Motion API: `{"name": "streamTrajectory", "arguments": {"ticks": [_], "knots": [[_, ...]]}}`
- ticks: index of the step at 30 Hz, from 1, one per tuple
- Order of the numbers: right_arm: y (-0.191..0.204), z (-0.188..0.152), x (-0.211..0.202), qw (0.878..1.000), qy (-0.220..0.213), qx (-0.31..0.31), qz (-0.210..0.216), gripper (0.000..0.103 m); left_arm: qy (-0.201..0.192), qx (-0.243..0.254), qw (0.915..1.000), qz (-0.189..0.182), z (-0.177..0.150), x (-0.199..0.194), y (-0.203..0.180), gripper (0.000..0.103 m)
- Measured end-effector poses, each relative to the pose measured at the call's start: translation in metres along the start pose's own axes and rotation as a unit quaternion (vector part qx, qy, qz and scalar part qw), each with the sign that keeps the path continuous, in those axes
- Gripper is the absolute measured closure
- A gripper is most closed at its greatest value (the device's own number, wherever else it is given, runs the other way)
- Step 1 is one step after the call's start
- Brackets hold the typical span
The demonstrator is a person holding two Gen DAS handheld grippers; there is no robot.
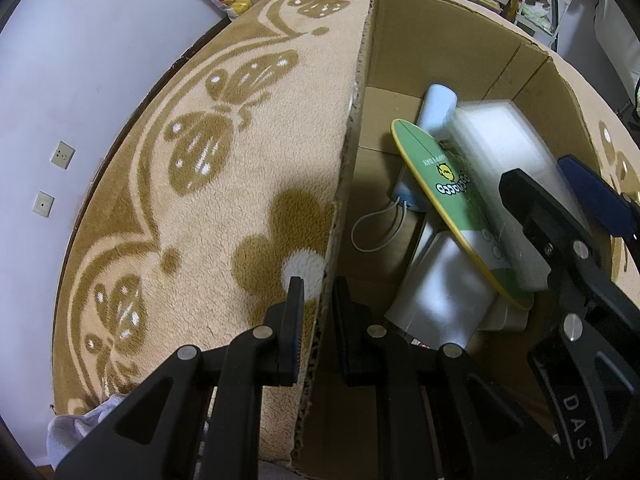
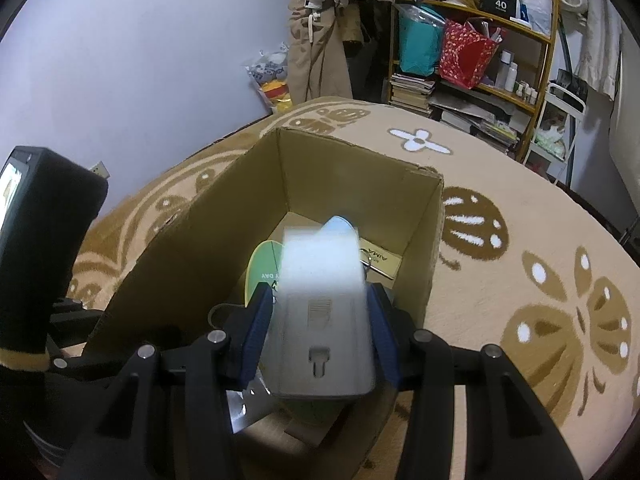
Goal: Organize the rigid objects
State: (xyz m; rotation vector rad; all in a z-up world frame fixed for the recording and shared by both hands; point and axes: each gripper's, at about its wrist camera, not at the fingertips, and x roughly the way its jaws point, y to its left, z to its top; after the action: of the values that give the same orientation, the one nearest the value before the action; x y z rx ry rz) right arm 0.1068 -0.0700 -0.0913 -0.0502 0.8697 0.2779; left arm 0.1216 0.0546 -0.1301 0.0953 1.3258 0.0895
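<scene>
One blurred white plastic case (image 2: 324,320) sits clamped in the right gripper (image 2: 320,332) over one cardboard box (image 2: 352,172), whose wall the left gripper (image 1: 318,312) pinches, its contents half-hidden.

The grey plastic case (image 2: 320,320) between the right gripper's (image 2: 318,334) blue pads is motion-blurred at its far end, and it hides most of the green oval board (image 2: 262,268) and light blue cylinder (image 2: 340,224) behind it. The cardboard box's (image 2: 224,208) near wall runs off the bottom edge in both views.
</scene>
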Motion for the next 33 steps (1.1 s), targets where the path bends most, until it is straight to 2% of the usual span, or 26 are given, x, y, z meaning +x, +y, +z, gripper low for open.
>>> {"name": "streamTrajectory", "arguments": {"ticks": [7, 11, 17, 19, 20, 21, 26, 31, 33], "knots": [[-0.005, 0.001, -0.005, 1.0, 0.005, 0.009, 0.013, 0.05, -0.001, -0.004, 1.0, -0.005, 0.0, -0.001, 0.0, 0.088], [-0.004, 0.002, -0.01, 1.0, 0.0, 0.005, 0.01, 0.044, 0.0, -0.011, 0.9999, -0.011, 0.0, -0.001, 0.002, 0.088], [-0.009, 0.005, -0.02, 1.0, -0.005, 0.021, 0.014, 0.043, -0.007, -0.007, 0.9999, -0.008, -0.002, -0.006, 0.002, 0.088], [-0.012, 0.005, -0.026, 0.999, -0.011, 0.029, 0.011, 0.038, -0.012, -0.005, 0.9999, -0.007, -0.002, -0.011, 0.001, 0.088], [-0.013, 0.005, -0.028, 0.999, -0.015, 0.032, 0.009, 0.03, -0.015, -0.004, 0.9999, -0.006, -0.002, -0.013, 0.001, 0.088], [-0.015, 0.004, -0.031, 0.999, -0.02, 0.037, 0.005, 0.027, -0.019, -0.003, 0.9998, -0.004, -0.002, -0.015, 0.0, 0.088], [-0.023, 0.005, -0.041, 0.999, -0.017, 0.042, -0.009, 0.025, -0.029, -0.004, 0.9996, -0.004, -0.003, -0.024, 0.0, 0.086], [-0.04, -0.003, -0.053, 0.997, -0.016, 0.066, -0.022, 0.01, -0.053, 0.003, 0.9984, -0.022, -0.005, -0.043, -0.002, 0.083], [-0.047, -0.007, -0.058, 0.997, -0.013, 0.075, -0.026, 0.007, -0.062, 0.009, 0.9976, -0.027, -0.008, -0.049, -0.005, 0.077]]}}
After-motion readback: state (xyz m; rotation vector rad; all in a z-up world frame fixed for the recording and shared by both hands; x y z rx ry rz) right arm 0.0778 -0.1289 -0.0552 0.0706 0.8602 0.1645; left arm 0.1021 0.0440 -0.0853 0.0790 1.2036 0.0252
